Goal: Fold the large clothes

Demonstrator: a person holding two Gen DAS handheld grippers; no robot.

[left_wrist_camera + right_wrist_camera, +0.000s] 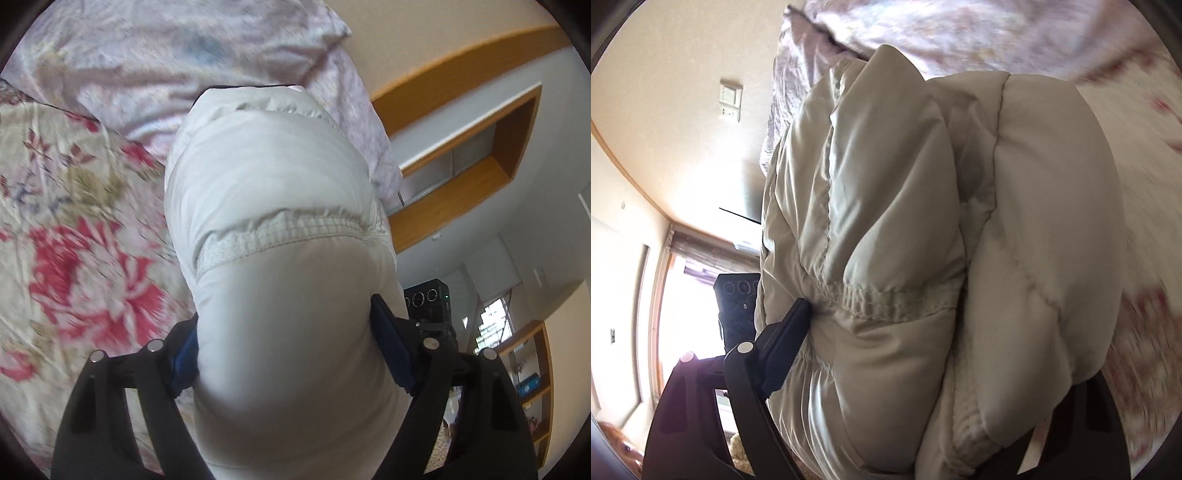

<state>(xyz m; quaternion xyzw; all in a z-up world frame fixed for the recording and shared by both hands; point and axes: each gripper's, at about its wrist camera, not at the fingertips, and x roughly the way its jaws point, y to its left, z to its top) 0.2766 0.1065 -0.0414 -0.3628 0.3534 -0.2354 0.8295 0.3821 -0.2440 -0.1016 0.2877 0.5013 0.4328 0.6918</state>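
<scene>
A pale cream padded jacket (pixel 266 177) fills the middle of the left wrist view, bunched into a thick roll with an elastic seam across it. My left gripper (pixel 284 314) is shut on it, both blue pads (pixel 388 339) pressing into its sides. In the right wrist view the same jacket (pixel 886 184) lies in thick folded layers between the jaws of my right gripper (pixel 942 350). The left finger (pixel 786 339) digs into the padding by the elastic seam. The right finger is mostly hidden behind the fabric. The jacket hangs over a bed.
A bedsheet with red flowers (pixel 74 240) lies below, and a crumpled lilac quilt (pixel 166 55) sits at the bed's far end. A wooden wall shelf (pixel 480 147) and a black device (pixel 428 299) stand to one side. A bright window (pixel 683 295) and a wall switch (pixel 730 99) show beyond.
</scene>
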